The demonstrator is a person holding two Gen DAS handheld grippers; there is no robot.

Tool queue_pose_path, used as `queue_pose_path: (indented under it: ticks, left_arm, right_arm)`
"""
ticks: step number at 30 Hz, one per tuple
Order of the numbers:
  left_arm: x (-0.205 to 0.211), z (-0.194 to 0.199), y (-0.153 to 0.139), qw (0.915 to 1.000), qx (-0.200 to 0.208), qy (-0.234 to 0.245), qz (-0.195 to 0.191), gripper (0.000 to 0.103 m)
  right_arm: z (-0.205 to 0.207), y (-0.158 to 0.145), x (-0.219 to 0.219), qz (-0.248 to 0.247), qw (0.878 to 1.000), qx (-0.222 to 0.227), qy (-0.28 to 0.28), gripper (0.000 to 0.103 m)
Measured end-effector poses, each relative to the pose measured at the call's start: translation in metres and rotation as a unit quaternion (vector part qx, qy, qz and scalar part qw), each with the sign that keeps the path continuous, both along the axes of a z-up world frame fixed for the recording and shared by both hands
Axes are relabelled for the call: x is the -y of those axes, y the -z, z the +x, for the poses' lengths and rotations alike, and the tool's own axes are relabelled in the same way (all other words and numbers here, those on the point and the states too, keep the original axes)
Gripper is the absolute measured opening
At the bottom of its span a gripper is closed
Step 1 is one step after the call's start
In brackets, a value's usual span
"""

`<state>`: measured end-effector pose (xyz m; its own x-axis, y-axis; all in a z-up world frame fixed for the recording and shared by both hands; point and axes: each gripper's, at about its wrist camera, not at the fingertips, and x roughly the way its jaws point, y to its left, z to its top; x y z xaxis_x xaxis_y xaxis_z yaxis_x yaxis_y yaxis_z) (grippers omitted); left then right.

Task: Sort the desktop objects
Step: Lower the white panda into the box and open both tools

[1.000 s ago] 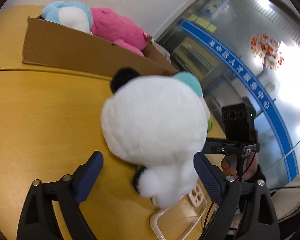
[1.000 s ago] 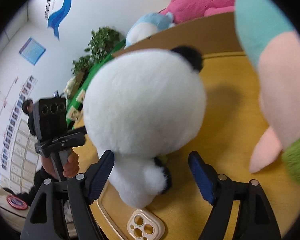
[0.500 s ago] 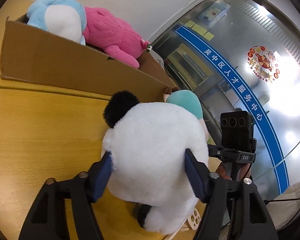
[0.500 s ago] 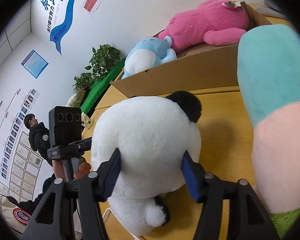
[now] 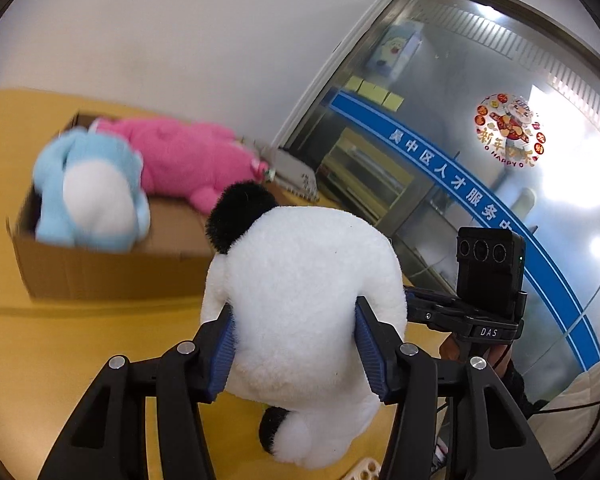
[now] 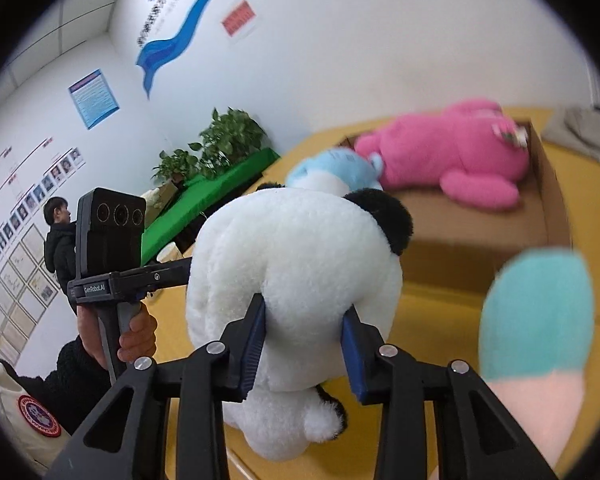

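A white plush panda (image 5: 304, 292) with black ears is squeezed between the blue pads of my left gripper (image 5: 296, 344) and hangs above the yellow table (image 5: 60, 360). My right gripper (image 6: 304, 344) is shut on the same panda (image 6: 296, 256) from the other side. Beyond it stands an open cardboard box (image 5: 112, 268) that holds a light blue plush (image 5: 88, 196) and a pink plush (image 5: 188, 160); both also show in the right wrist view, blue (image 6: 332, 168) and pink (image 6: 452, 152). A teal and pink plush (image 6: 536, 328) stands at the right, on the table.
A white phone case (image 5: 366, 470) lies on the table below the panda. A glass wall with a blue stripe (image 5: 460, 188) is at the right. A person (image 6: 60, 236) stands by the far wall, near potted plants (image 6: 220, 140) and a green surface.
Both grippers have closed on the panda and lifted it off the table. The views have risen, so the box's inside shows from above.
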<state>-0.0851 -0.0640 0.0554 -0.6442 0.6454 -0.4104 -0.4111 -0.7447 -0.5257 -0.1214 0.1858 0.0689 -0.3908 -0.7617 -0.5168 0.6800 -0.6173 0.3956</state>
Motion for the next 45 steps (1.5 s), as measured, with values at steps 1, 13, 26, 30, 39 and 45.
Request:
queue_pose_path:
  ticks: [1, 13, 26, 30, 39, 45]
  left_arm:
    - [0.002, -0.009, -0.011, 0.9999, -0.009, -0.001, -0.007, 0.058]
    - [0.019, -0.192, -0.051, 0.9987, -0.013, -0.022, -0.044, 0.06]
    - [0.014, -0.267, 0.059, 0.9879, 0.108, -0.027, -0.108, 0.064]
    - [0.011, -0.255, 0.054, 0.9862, 0.096, -0.035, -0.13, 0.074]
    - [0.004, -0.248, 0.013, 0.9828, 0.026, -0.069, -0.169, 0.078]
    - [-0.006, -0.274, 0.051, 0.9774, 0.08, -0.058, -0.187, 0.083]
  right_arm:
    - [-0.005, -0.011, 0.004, 0.005, 1.0, -0.015, -0.001, 0.033]
    - [-0.161, -0.081, 0.03, 0.001, 0.997, -0.074, 0.019, 0.032]
    - [-0.253, 0.04, 0.056, 0.071, 0.994, 0.085, 0.019, 0.024]
    - [-0.249, 0.041, 0.054, 0.079, 0.993, 0.087, 0.023, 0.027]
    - [-0.233, 0.0, 0.047, 0.055, 0.998, 0.022, 0.024, 0.064]
    - [-0.259, 0.042, 0.06, 0.095, 0.991, 0.079, 0.049, 0.065]
